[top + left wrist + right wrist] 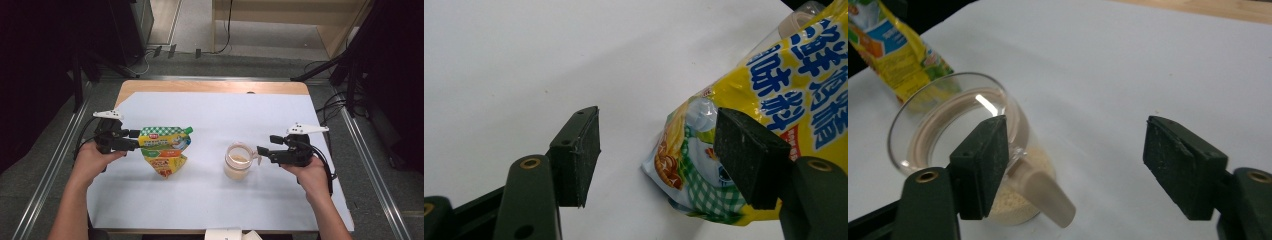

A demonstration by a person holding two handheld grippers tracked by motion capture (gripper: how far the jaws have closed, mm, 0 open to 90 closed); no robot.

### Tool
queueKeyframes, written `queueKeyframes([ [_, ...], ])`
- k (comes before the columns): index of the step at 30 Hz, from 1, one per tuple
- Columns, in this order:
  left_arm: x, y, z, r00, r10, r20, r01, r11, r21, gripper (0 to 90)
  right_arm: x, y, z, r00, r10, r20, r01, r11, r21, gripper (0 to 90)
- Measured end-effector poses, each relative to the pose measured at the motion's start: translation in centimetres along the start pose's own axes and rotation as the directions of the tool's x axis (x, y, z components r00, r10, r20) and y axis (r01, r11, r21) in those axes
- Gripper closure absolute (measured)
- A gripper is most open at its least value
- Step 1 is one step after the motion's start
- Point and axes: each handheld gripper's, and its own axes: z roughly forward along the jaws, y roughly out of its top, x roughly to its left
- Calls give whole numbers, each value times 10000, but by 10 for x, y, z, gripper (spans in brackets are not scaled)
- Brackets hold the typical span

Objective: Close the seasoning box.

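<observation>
The pouch (165,148) was stood near the table's (210,100) left edge beside the left gripper (136,139), released. The right gripper (260,150), released, was held beside the jar (237,161).

white sheet (210,195) | wooden table (210,86) (far edge) | floor cables (335,102)
</observation>
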Motion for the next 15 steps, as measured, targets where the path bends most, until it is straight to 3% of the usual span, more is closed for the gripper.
queueKeyframes([
  [4,1,0,0,9998,-70,-175,69,10000,-49,367,-6,-4,-2,9954,-319,901,307,9994,143,280],
  [11,3,-1,3,9987,-283,-421,285,9996,30,368,-12,-12,5,9905,-713,1179,649,9962,579,258],
  [15,4,-1,3,9992,-201,-333,202,9998,20,352,-19,-17,6,9881,-753,1340,662,9953,711,251],
])
